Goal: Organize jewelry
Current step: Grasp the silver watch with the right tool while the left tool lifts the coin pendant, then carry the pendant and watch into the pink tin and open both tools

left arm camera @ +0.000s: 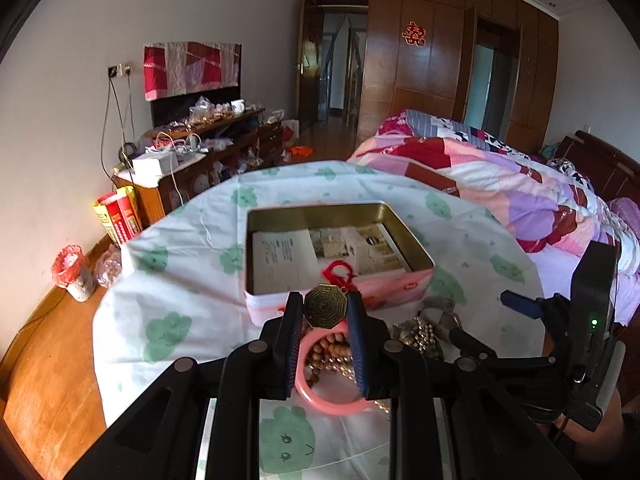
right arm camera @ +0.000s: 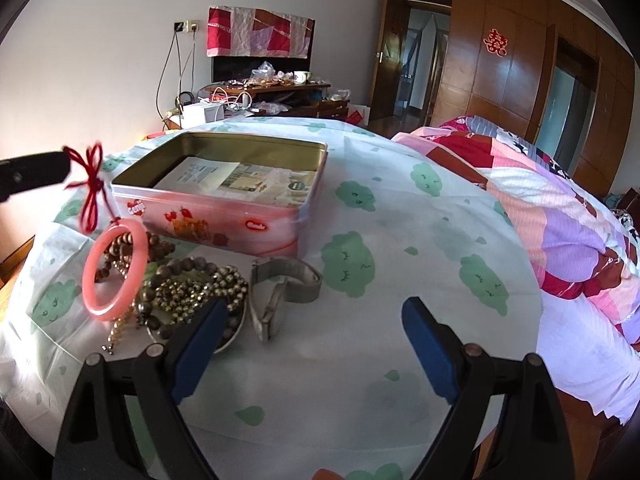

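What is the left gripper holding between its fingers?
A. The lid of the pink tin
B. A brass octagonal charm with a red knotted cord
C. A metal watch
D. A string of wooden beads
B: the left gripper is shut on the brass octagonal charm, its red knotted cord trailing down to a pink bangle, while the watch lies on the cloth.

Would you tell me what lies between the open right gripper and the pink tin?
In the right wrist view, a metal watch lies on the tablecloth between the right gripper and the pink tin.
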